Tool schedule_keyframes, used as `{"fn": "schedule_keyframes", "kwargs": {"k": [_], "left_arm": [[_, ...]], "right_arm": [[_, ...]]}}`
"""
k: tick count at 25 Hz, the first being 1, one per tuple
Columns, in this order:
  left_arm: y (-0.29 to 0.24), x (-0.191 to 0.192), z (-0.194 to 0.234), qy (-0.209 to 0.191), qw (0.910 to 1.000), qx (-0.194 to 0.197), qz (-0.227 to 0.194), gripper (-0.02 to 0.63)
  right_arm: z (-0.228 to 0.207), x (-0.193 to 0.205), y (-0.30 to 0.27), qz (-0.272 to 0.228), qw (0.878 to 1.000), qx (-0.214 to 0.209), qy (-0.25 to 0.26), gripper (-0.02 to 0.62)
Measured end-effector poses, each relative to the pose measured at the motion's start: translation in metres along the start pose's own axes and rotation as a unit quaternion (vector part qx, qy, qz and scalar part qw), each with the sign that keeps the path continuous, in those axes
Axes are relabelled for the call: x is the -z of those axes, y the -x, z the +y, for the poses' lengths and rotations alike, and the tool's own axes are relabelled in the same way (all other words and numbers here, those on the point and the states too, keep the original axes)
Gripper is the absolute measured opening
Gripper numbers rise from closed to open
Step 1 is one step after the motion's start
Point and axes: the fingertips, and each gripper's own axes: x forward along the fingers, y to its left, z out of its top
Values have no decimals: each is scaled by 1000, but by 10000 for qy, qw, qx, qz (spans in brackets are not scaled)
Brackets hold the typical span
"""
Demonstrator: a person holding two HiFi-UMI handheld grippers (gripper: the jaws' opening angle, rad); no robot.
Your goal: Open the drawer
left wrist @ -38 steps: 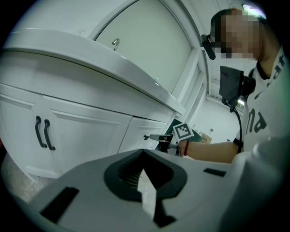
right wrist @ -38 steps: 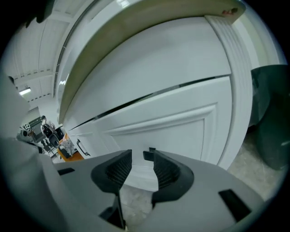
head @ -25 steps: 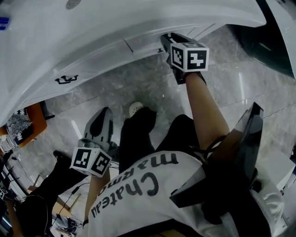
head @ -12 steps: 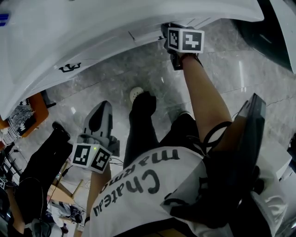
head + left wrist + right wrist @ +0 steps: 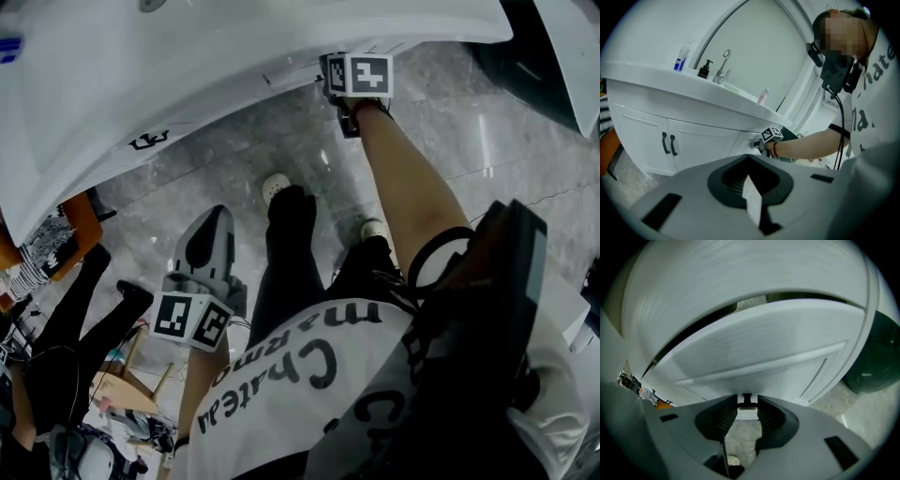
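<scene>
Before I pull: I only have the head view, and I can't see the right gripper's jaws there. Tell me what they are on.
Observer: In the right gripper view, the right gripper has the drawer handle between its jaws, pads on its two ends; the jaws have just been closing.
Operator: Report the drawer front.
Observer: A dark gap runs along the top edge of the drawer front, under the countertop.
Operator: Now the left gripper.
Observer: The left gripper has its jaws together, nothing between them, apart from the cabinet.
</scene>
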Motion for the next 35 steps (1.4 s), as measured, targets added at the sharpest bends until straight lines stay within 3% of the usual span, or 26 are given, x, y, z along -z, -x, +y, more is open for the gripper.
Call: {"fn": "schedule_keyframes", "kwargs": {"k": [4, 15, 24, 35], "left_arm": [[-10, -1, 0, 203, 9997, 110, 44, -9], [-35, -9, -3, 15, 9991, 402, 143, -9], [-27, 11, -14, 84, 9992, 326, 227, -9], [-38, 25, -30, 167, 9979, 545, 291, -9]], "right_arm": [[-1, 2, 0, 137, 9999, 12, -63, 138], [-2, 5, 1, 177, 9998, -4, -71, 132], [0, 39, 21, 169, 9996, -219, -86, 132], [0, 70, 36, 466, 9987, -192, 19, 132]]}}
